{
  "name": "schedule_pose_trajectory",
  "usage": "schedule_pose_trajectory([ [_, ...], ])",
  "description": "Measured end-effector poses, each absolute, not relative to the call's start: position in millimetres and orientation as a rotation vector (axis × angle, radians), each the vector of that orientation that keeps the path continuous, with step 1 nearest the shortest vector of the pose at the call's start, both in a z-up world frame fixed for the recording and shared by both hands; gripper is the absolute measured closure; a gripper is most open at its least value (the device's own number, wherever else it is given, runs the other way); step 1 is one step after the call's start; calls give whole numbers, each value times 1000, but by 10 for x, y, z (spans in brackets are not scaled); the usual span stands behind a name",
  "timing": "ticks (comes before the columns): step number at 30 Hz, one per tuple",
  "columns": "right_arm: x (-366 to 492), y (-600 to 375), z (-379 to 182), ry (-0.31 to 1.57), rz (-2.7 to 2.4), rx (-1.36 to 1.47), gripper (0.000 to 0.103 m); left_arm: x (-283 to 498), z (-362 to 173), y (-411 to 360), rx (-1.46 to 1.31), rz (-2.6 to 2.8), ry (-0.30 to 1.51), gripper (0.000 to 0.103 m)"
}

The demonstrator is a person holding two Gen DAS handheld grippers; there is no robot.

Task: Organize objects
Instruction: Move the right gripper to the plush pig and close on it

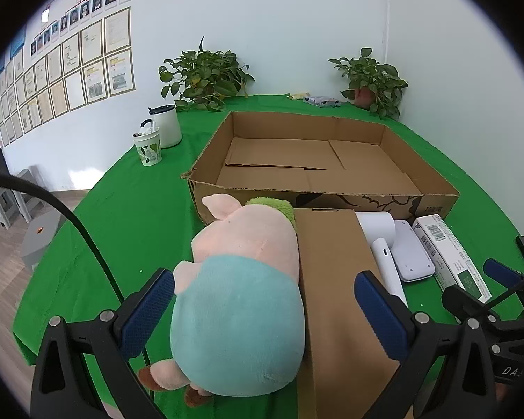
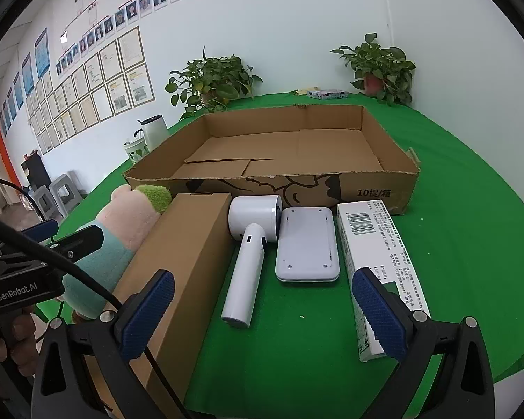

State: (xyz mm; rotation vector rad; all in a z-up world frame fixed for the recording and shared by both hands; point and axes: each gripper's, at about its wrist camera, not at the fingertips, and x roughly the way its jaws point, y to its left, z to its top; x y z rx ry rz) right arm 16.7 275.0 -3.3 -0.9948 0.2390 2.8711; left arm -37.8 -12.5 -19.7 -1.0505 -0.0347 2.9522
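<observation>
A pink plush pig in a teal shirt (image 1: 237,300) lies on the green table, and my open left gripper (image 1: 262,310) hangs over it with a finger on either side. A long brown carton (image 1: 335,279) lies beside the pig. To its right lie a white handheld device (image 2: 248,244), a flat white gadget (image 2: 307,244) and a white and green box (image 2: 377,255). My right gripper (image 2: 262,314) is open and empty above the device's handle. The big open cardboard box (image 2: 366,188) behind them is empty.
Two potted plants (image 1: 206,76) (image 1: 370,83) stand at the table's back. A white kettle (image 1: 166,125) and a patterned cup (image 1: 148,148) stand back left. A small packet (image 1: 321,101) lies by the far wall. Grey stools (image 2: 59,192) stand on the floor to the left.
</observation>
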Motion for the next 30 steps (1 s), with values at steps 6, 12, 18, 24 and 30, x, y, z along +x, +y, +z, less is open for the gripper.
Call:
schedule_pose_trajectory([
  [6, 221, 2706, 68, 204, 2863, -1001, 1, -286, -115, -197, -1028, 2961, -69, 0],
  [12, 377, 2427, 422, 46, 2945, -1007, 1, -71, 147, -400, -948, 3025, -102, 0],
  [18, 690, 1838, 906, 241, 3531, -1150, 1, 24, 262, -730, -930, 3099, -141, 0],
  [24, 184, 1947, 347, 95, 3205, -1283, 1, -185, -34, -793, -1047, 3013, -175, 0],
  [30, -107, 2140, 162, -41, 3067, -1214, 1, -372, -340, -703, -1117, 2871, -178, 0],
])
